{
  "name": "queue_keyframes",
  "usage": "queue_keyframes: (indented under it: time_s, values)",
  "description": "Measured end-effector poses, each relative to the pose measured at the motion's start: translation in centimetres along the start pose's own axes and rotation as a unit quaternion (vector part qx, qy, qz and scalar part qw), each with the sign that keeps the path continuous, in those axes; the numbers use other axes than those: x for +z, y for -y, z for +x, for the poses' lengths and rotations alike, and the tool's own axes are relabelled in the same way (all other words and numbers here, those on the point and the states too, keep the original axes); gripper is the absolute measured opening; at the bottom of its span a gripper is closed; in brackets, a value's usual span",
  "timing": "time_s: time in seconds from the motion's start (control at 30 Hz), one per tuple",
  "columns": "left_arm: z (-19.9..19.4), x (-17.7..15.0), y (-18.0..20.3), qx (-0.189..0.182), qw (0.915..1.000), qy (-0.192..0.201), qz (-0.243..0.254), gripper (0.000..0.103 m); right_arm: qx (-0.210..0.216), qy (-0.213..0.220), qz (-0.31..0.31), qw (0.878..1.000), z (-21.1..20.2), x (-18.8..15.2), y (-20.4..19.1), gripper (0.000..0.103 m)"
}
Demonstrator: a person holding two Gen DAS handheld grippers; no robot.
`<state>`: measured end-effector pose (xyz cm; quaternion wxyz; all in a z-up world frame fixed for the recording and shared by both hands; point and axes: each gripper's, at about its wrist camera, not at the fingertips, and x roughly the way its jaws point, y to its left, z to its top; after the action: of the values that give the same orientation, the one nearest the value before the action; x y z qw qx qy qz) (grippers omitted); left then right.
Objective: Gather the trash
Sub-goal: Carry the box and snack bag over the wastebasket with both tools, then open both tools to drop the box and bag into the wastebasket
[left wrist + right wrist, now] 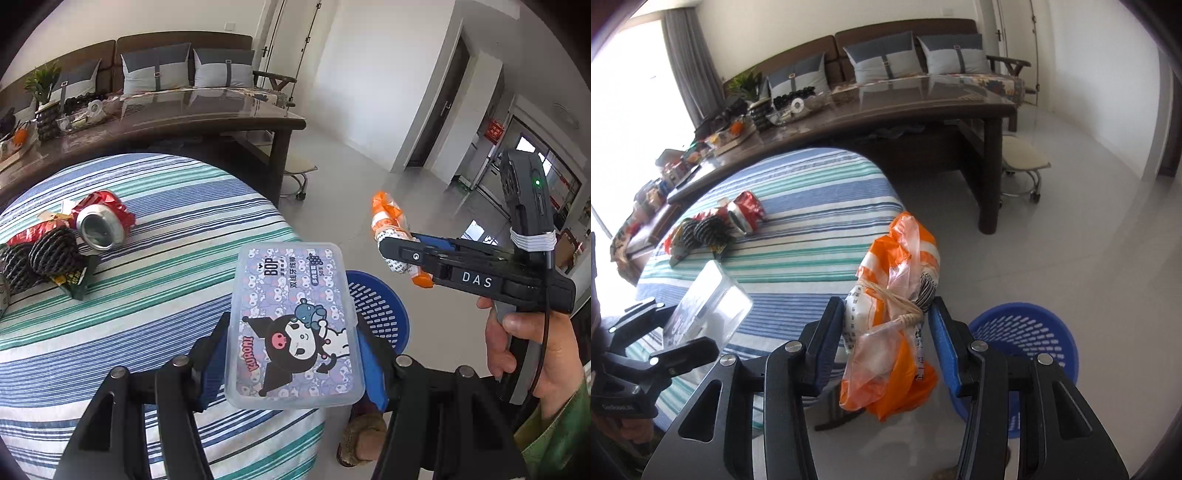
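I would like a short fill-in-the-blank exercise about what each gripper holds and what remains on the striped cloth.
The left gripper holds a clear plastic ____.
The right gripper holds an orange and white ____.
The basket on the floor is ____ in colour.
A crushed ____ lies on the striped cloth.

Missing words: box; bag; blue; can

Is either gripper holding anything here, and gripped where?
Left gripper: plastic floss box, clamped across its long sides near the lower end. Right gripper: tied orange bag, pinched at its string-bound middle.
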<state>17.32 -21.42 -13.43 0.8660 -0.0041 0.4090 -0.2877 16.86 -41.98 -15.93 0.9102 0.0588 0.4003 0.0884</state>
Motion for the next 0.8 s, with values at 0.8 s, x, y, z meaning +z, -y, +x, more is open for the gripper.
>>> queue_keyframes:
  time_s: [0.8]
  values:
    - [22.1,1.8,12.4,-0.067,0.9917,-0.091,0.062,0.063,-0.081,-0.073,0.128,0.986,3.6,-2.8,20.8,0.049]
